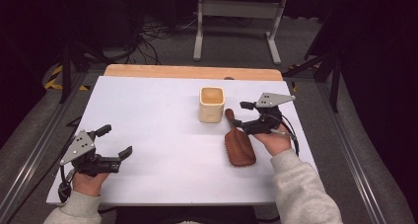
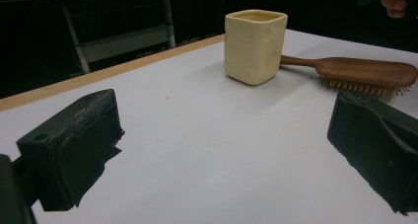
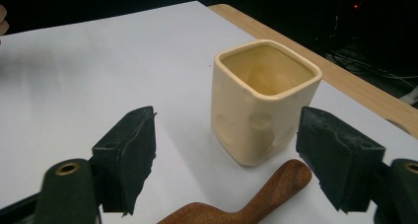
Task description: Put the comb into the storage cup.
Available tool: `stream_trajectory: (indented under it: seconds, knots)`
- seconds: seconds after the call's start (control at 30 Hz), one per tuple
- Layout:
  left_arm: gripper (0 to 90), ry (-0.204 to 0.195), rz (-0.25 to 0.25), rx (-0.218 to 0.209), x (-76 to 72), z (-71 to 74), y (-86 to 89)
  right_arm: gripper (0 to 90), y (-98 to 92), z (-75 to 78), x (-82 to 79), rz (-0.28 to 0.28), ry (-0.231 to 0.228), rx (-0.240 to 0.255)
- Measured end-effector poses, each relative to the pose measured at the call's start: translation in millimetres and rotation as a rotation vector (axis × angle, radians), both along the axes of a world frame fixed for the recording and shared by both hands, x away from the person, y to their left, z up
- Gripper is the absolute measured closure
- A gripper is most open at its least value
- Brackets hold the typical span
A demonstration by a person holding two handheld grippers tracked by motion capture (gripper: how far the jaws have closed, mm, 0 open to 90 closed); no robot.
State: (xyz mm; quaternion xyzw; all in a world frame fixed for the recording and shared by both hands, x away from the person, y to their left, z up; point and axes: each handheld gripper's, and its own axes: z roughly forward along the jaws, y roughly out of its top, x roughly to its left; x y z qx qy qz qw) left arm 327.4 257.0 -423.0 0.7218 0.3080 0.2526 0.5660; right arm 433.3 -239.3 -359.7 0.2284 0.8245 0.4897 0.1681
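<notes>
Right gripper (image 1: pixel 242 114) hangs over the brush (image 1: pixel 239 145) handle, jaws apart, touching nothing. Left gripper (image 1: pixel 117 141) rests open, well away from the cup (image 1: pixel 212 104)

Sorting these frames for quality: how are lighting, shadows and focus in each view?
High view: the white table is bright, the surroundings dark, slightly soft. Left gripper view: the cup and hairbrush are fairly sharp, its near jaws softer. Right gripper view: the cup casts a soft shadow, with mild sheen on its rim.

Left tool (image 1: pixel 114 142) rests low in its hand, jaws spread wide; right tool (image 1: pixel 241 114) sits tilted in its hand, jaws parted, gripping nothing.
</notes>
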Motion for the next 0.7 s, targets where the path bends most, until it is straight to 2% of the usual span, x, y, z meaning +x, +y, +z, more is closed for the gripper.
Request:
stream_trajectory:
  seconds: [0.3, 0.33, 0.37, 0.4, 0.43, 0.47, 0.5, 0.53, 0.57, 0.6, 0.63, 0.7]
  knots:
    - [0.9, -0.003, -0.008, -0.016, -0.1, -1.4, 1.7, 29.6, 3.8, -1.0, 9.6, 0.022, 0.018, -0.020]
    - [0.9, 0.012, -0.010, -0.030, 0.0, -1.7, 2.2, 31.8, 4.1, -0.9, 10.1, 0.024, 0.018, -0.026]
    - [1.6, 0.033, -0.019, -0.038, 0.9, -1.9, 2.8, 38.4, 4.7, 0.2, 12.1, 0.026, 0.020, -0.060]
    - [1.6, 0.047, -0.022, -0.044, 1.6, -2.3, 3.5, 38.4, 4.7, 0.2, 12.1, 0.026, 0.020, -0.060]
    - [1.7, 0.051, -0.021, -0.055, 1.3, -4.0, 4.3, 47.6, 4.5, 1.1, 13.6, 0.028, 0.026, -0.068]
    - [2.1, 0.051, -0.021, -0.055, 1.3, -4.0, 4.3, 47.6, 4.5, 1.1, 13.6, 0.028, 0.026, -0.068]
    - [2.1, 0.043, -0.025, -0.057, 1.2, -4.8, 4.9, 53.4, 4.2, 1.8, 14.1, 0.032, 0.027, -0.074]
    - [2.1, 0.031, -0.017, -0.053, 0.1, -5.3, 5.5, 60.9, 4.5, 2.2, 14.3, 0.037, 0.025, -0.082]
    - [2.1, 0.030, -0.015, -0.053, -0.5, -5.1, 5.8, 77.1, 5.9, 2.5, 14.2, 0.038, 0.015, -0.108]
    - [2.1, 0.036, -0.030, -0.060, -0.9, -4.6, 6.6, 84.5, 6.7, 2.1, 14.6, 0.036, 0.016, -0.121]
    - [2.1, 0.038, -0.028, -0.057, -1.5, -4.3, 6.6, 89.6, 7.5, 1.4, 15.6, 0.037, 0.027, -0.133]
    - [2.1, 0.032, -0.021, -0.046, -3.2, -4.3, 6.2, 89.7, 7.9, 0.6, 16.8, 0.038, 0.032, -0.143]
